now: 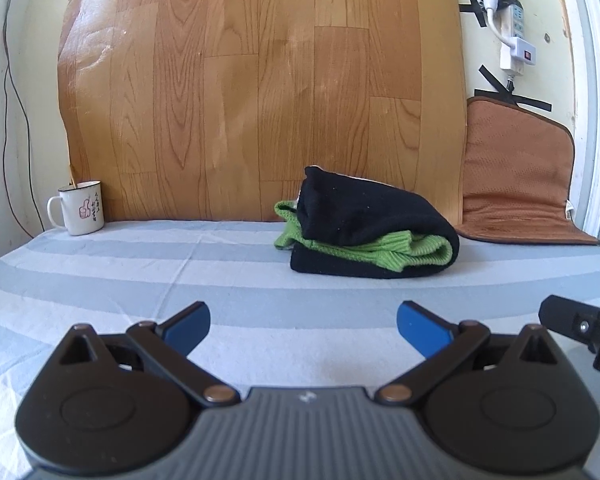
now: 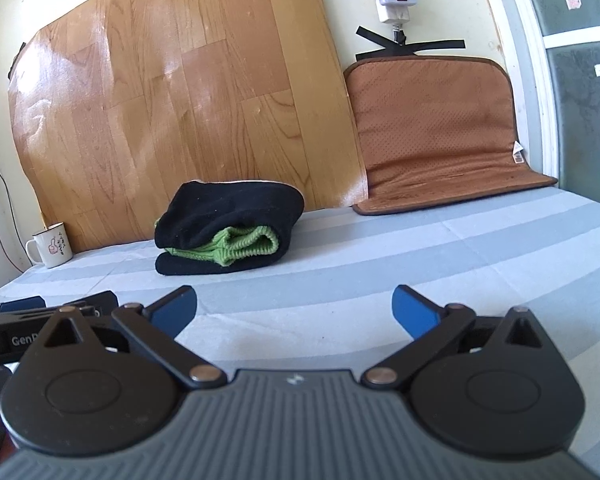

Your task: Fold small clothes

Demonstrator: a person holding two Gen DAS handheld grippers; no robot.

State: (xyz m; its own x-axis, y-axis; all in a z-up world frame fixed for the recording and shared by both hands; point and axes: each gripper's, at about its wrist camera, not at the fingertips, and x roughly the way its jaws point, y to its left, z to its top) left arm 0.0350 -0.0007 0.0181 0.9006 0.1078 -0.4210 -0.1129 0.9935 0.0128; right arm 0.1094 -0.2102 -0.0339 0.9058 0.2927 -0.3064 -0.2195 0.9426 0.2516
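A folded black-and-green garment (image 1: pixel 370 228) lies at the far side of the striped surface (image 1: pixel 180 280), against a wood-pattern board (image 1: pixel 260 80). Left gripper (image 1: pixel 303 328) and right gripper (image 2: pixel 295 312) hover nearby, jaws wide open and empty.

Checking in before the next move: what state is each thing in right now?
Left gripper: open, empty.
Right gripper: open, empty.
Black and green garment: folded bundle, lying on the striped sheet.
Mug: upright.
Brown mat: bent, propped against the wall.
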